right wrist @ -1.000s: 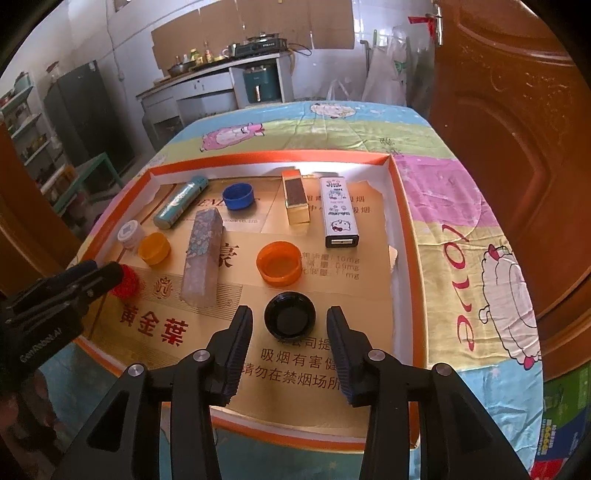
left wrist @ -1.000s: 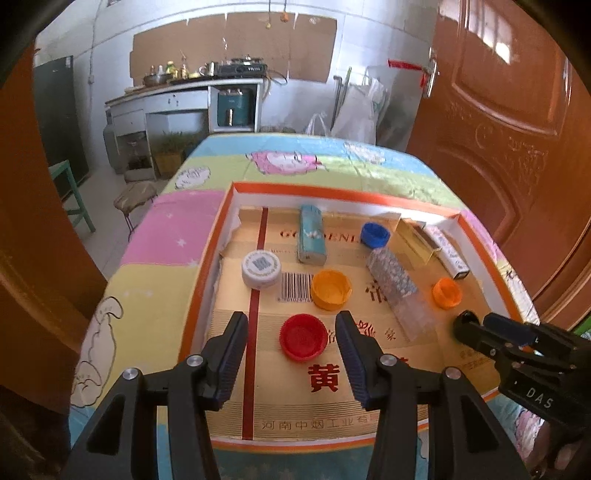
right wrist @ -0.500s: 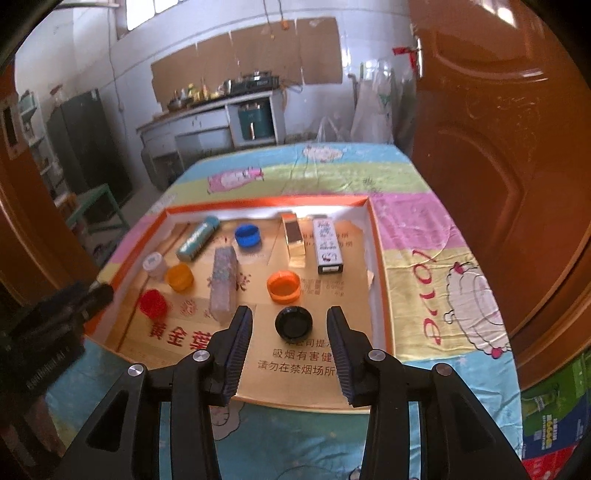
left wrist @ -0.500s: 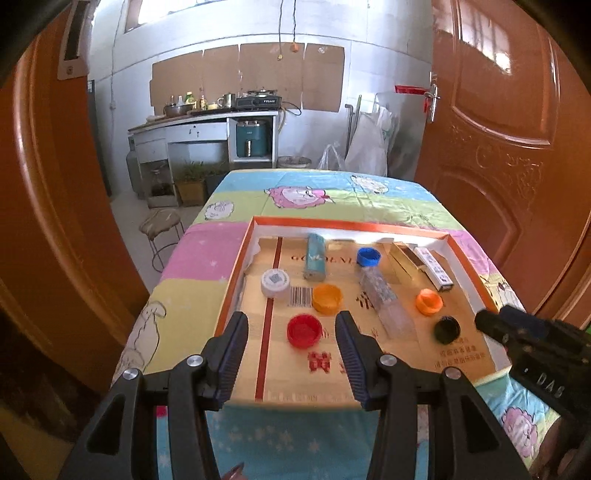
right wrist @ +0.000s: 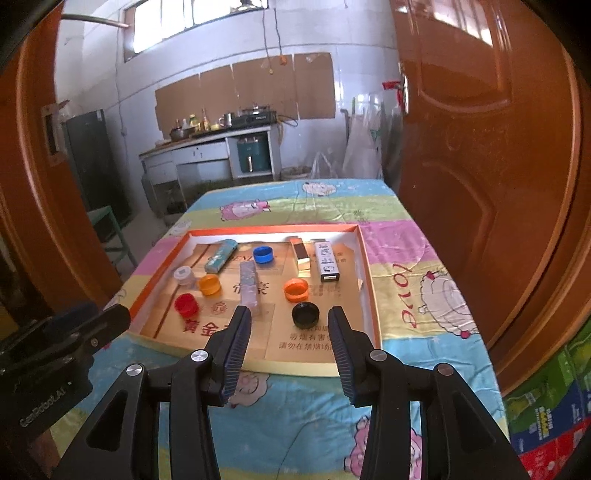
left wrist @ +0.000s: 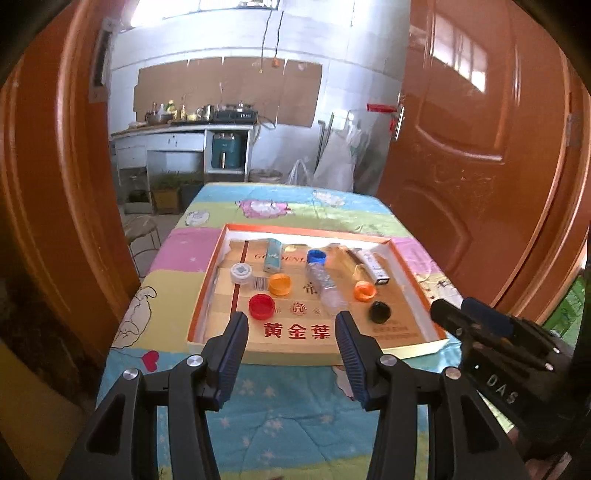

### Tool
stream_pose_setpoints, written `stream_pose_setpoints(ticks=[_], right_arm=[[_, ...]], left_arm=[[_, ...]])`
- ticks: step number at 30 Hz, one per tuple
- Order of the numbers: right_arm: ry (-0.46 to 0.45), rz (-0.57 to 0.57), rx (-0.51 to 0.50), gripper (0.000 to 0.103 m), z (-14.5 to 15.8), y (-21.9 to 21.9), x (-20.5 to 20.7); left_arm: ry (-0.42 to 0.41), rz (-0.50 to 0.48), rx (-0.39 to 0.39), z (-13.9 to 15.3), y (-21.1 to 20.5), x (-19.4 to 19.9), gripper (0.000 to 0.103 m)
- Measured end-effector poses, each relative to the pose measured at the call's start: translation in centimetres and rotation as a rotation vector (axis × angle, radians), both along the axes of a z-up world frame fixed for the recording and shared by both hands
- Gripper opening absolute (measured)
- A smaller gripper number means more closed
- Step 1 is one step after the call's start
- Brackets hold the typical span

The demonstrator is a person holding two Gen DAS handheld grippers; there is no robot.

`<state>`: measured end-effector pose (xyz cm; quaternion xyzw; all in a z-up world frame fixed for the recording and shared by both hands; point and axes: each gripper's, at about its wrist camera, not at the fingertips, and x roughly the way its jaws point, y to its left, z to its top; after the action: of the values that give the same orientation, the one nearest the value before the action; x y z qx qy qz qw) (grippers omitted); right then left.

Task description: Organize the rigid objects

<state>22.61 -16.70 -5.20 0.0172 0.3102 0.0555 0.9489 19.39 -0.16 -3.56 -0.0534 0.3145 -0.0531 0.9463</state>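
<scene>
Over the counter's near edge (left wrist: 280,406) we hold both hand-held grippers, left (left wrist: 290,354) and right (right wrist: 286,347), agape and empty, short of the shallow orange-rimmed cardboard tray (right wrist: 373,295) of plastic caps, so sorting could be pending or done.

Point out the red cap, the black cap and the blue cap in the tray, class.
red cap (left wrist: 261,306), left wrist view, on its open top.
black cap (right wrist: 305,314), right wrist view, on its dark centre.
blue cap (right wrist: 263,254), right wrist view, on its side wall.

walls: white tile (right wrist: 229,48) | doors: orange wood (left wrist: 480,155) | counter (right wrist: 207,147) | fridge: dark (right wrist: 92,162) | daylight windows (right wrist: 192,22)
</scene>
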Motion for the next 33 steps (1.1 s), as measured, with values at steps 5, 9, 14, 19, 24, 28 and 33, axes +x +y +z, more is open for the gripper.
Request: stream_pose_setpoints(ticks=[5,9,14,19,24,28,33], right_arm=[[-0.047,-0.008,-0.030,0.045,1.6,0.8,-2.8],[-0.065,-0.008,-0.034,0.045,2.3,1.0,-4.9],[-0.087,-0.019,-0.026,0.045,3.2,0.6,-7.7],[-0.103,-0.022,-0.004,0.045,4.3,0.3,-9.9],[-0.116,-0.009,-0.002,0.045,4.8,0.4,-11.7],[-0.127,0.006,-0.014,0.045,5.2,1.0,-13.3],[-0.142,0.007,-0.021,0.045,5.6,1.2,-14.3]], left_arm=[[-0.042,0.001,0.002,1.2,-0.1,-2.7,0.049],[-0.063,0.011,0.030,1.9,-0.4,-4.8,0.049],[-0.095,0.017,0.046,2.8,-0.8,-7.3,0.049],[-0.121,0.028,0.063,3.7,-1.2,-9.4,0.049],[-0.140,0.047,0.086,4.0,-1.4,-11.1,0.049],[-0.149,0.061,0.091,4.3,-1.3,-12.1,0.049],[-0.164,0.068,0.091,4.6,-1.2,-13.2,0.049]])
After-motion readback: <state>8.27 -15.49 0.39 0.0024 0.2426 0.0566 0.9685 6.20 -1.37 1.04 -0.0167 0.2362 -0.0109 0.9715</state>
